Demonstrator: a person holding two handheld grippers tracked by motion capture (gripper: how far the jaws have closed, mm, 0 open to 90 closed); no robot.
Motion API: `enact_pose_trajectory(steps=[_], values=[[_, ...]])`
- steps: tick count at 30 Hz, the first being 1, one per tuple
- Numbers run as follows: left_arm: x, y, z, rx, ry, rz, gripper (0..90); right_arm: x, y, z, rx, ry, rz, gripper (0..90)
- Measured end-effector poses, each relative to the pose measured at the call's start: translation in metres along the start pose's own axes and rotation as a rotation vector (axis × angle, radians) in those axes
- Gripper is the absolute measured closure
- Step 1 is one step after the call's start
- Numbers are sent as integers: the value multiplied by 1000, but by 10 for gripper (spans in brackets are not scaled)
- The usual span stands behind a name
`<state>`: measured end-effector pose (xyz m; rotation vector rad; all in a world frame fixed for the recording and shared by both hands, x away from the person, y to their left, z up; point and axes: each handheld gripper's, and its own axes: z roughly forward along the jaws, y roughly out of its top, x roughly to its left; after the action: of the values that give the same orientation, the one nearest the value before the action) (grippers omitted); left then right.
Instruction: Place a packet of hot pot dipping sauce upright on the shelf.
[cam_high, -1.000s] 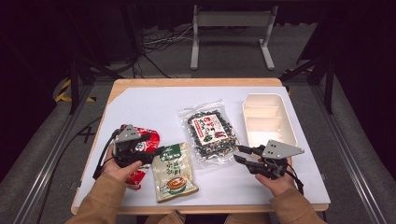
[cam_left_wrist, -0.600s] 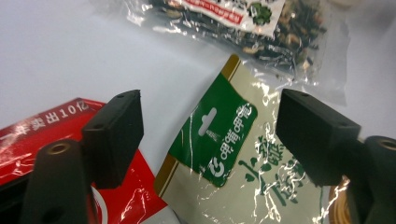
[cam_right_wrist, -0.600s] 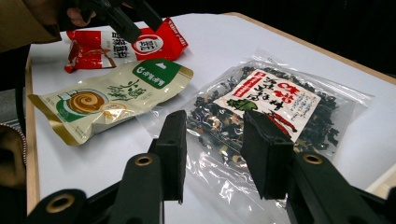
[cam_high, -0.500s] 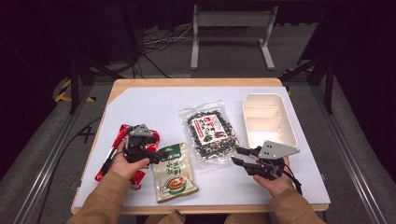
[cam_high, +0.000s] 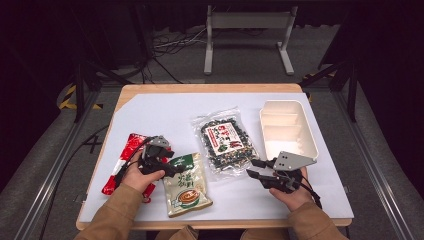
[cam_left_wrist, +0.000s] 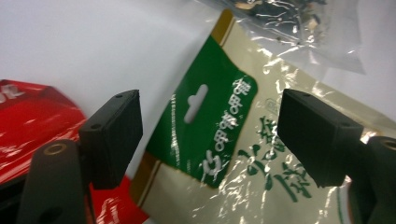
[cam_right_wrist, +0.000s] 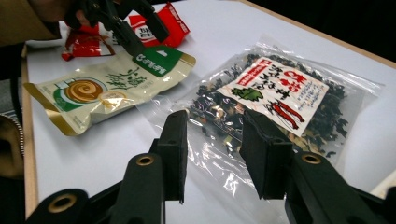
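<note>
Table scene from above and along each gripper. The left gripper (cam_high: 172, 167) hangs over the top edge of the green-and-cream pouch (cam_high: 187, 184), its jaws spread wide on either side of the pouch's green header, with the hang-hole between them; whether the jaws touch the pouch cannot be told. A red packet (cam_high: 125, 160) lies just beside the pouch, partly under the left hand (cam_high: 137, 175). The right gripper (cam_high: 257, 167) points at the near corner of the clear bag of dark dried food (cam_high: 226, 141), jaws parted and holding nothing, the bag's edge between and beyond them. A white divided tray (cam_high: 309, 131) stands near the bag, on the white table (cam_high: 165, 112).
</note>
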<state>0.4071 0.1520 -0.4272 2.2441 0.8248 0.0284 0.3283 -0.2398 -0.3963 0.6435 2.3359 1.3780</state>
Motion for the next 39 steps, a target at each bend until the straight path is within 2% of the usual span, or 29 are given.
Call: enact_pose_trajectory(steps=[3,8,10,14,17,21,24,27,28,32,39], values=[[1,1,5,20,-16,-14,216,-1,0,1,-1,10,7,609],[1,0,9,54,-9,2,210,-1,0,2,-5,25,10,602],[-1,0,8,54,5,1,252,-1,0,2,-5,27,13,600],[0,-1,7,57,5,15,291,0,0,2,-12,34,13,596],[-1,-2,8,79,32,33,337,0,0,2,-12,39,18,593],[-4,-4,7,92,86,66,490,0,0,3,-10,41,16,592],[-5,-4,6,88,109,80,577,0,0,3,-13,43,18,592],[-7,-4,4,74,103,84,634,0,0,3,-13,43,18,592],[-8,-4,3,72,88,85,697,0,0,3,-13,43,19,592],[-12,-4,1,61,48,101,784,0,0,3,-14,43,17,592],[-12,-5,-1,59,16,95,817,1,1,3,-12,45,16,593]])
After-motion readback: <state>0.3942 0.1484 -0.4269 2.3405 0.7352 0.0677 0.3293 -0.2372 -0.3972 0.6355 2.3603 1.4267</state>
